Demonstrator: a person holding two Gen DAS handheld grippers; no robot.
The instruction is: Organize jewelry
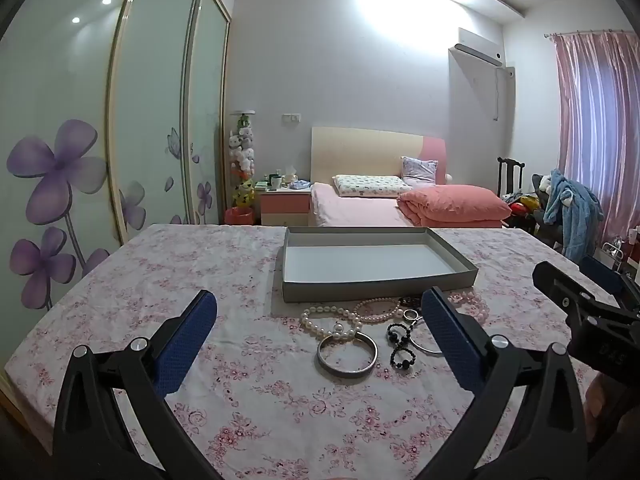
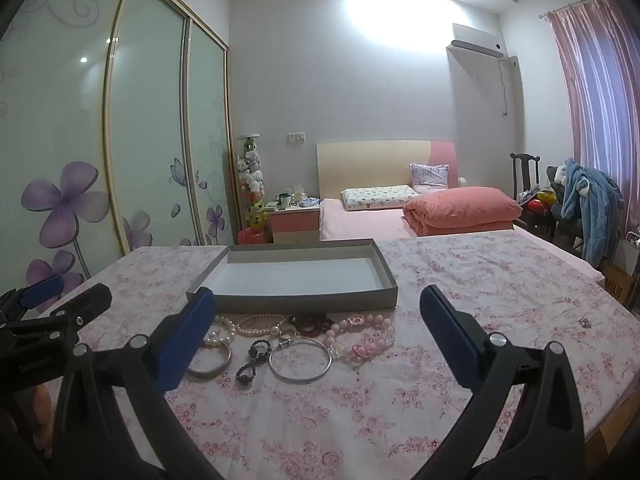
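Observation:
A shallow grey box [image 1: 376,285] [image 2: 296,299] lies open and bare on the flowered tablecloth. In front of it lies a heap of jewelry: a white pearl strand [image 1: 326,320] [image 2: 224,330], a broad silver bangle [image 1: 347,354] [image 2: 212,362], a black bead bracelet [image 1: 400,346] [image 2: 252,360], a thin silver hoop [image 2: 300,359], a small ring [image 2: 287,333], dark red beads [image 2: 312,322] and pink beads [image 2: 364,340] [image 1: 472,304]. My left gripper [image 1: 320,328] hovers open before the heap, nothing between its fingers. My right gripper [image 2: 318,328] is open too, beside it.
The flowered tablecloth [image 1: 256,408] [image 2: 500,300] covers the table, whose right edge shows in the right wrist view. A small sparkly piece [image 2: 584,322] lies apart at the right. Beyond stand a bed [image 1: 400,204], a nightstand [image 1: 284,204] and sliding wardrobe doors [image 1: 120,120].

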